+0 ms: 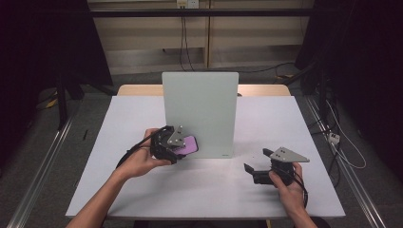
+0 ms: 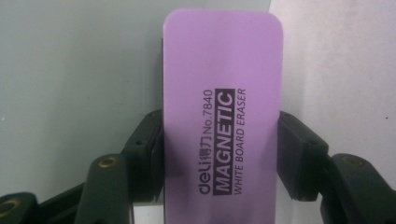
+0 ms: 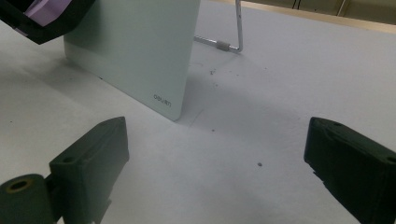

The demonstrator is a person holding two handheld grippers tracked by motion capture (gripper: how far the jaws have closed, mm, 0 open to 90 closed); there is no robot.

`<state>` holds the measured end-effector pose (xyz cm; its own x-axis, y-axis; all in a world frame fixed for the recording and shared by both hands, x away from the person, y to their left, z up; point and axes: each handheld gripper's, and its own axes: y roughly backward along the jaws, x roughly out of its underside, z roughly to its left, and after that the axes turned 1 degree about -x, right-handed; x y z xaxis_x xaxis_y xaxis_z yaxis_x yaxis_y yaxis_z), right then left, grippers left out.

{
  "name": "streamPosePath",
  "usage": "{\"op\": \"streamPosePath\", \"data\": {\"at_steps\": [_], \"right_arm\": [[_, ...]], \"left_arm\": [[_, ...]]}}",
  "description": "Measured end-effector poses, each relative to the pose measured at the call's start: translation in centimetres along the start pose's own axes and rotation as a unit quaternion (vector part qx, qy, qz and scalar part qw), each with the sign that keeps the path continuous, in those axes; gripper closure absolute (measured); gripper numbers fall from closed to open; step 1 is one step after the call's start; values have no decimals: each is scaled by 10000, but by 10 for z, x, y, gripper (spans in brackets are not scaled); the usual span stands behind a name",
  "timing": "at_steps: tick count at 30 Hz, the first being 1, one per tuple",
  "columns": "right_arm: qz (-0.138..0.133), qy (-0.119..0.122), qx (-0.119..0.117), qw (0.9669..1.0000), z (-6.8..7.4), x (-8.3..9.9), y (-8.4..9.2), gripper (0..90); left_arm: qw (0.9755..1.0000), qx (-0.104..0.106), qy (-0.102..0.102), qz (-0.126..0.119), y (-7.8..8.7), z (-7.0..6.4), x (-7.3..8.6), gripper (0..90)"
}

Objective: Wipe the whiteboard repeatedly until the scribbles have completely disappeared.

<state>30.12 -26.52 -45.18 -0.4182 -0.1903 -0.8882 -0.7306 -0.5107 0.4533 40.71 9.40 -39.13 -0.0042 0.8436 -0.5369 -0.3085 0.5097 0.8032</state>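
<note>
In the high view we note, at lower left of centre, the left hand (image 1: 138, 161) carrying the left gripper (image 1: 177, 151). Its jaws are clamped on a flat purple rectangular whiteboard eraser (image 1: 189, 145), which sits against the lower left part of the pale green upright glass board (image 1: 199, 114) in the middle of the frame. In the left gripper view the eraser (image 2: 222, 116) fills the centre, its long axis running up the frame, with black print reading "MAGNETIC WHITE BOARD ERASER"; the black pads (image 2: 148, 154) press its two long edges – a firm grasp. Behind it the board (image 2: 79, 84) takes the left half of that frame, and the white table surface (image 2: 336, 65) shows at the right.

We see the board standing on the white table (image 1: 199, 185), its lower edge touching the surface. In the right gripper view a thin metal stand leg (image 3: 236, 28) shows behind the board (image 3: 140, 46) at top centre, and a small printed logo sits at the board's lower corner.

At lower right of the high view the right hand (image 1: 287, 187) holds the right gripper (image 1: 255, 161) low over the table, well apart from the board. Its jaws stand spread wide – nothing between them, only bare table (image 3: 224, 154) in the right gripper view.
</note>
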Motion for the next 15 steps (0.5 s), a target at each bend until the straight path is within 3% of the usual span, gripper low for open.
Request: {"op": "streamPosePath", "data": {"at_steps": [5, 7, 9, 11, 13, 15], "right_arm": [[2, 0, 4, 10000, 0, 0, 0, 67], [4, 4, 4, 10000, 0, 0, -1, 67], [6, 2, -5, 10000, 0, 0, -1, 67], [5, 5, 2, 10000, 0, 0, -1, 67], [-14, 16, 4, 10000, 0, 0, 0, 67], [-4, 1, 10, 10000, 0, 0, 0, 67]], "left_arm": [[9997, -80, 127, -208, 15, 12, 1, 412], [9991, -220, 203, -294, 22, 17, 0, 412], [9982, -284, 298, -435, 29, 22, -3, 411], [9967, -498, 333, -545, 35, 25, -4, 411], [9952, -519, 474, -682, 40, 29, -4, 411], [9950, -536, 480, -695, 41, 30, -5, 411]]}}
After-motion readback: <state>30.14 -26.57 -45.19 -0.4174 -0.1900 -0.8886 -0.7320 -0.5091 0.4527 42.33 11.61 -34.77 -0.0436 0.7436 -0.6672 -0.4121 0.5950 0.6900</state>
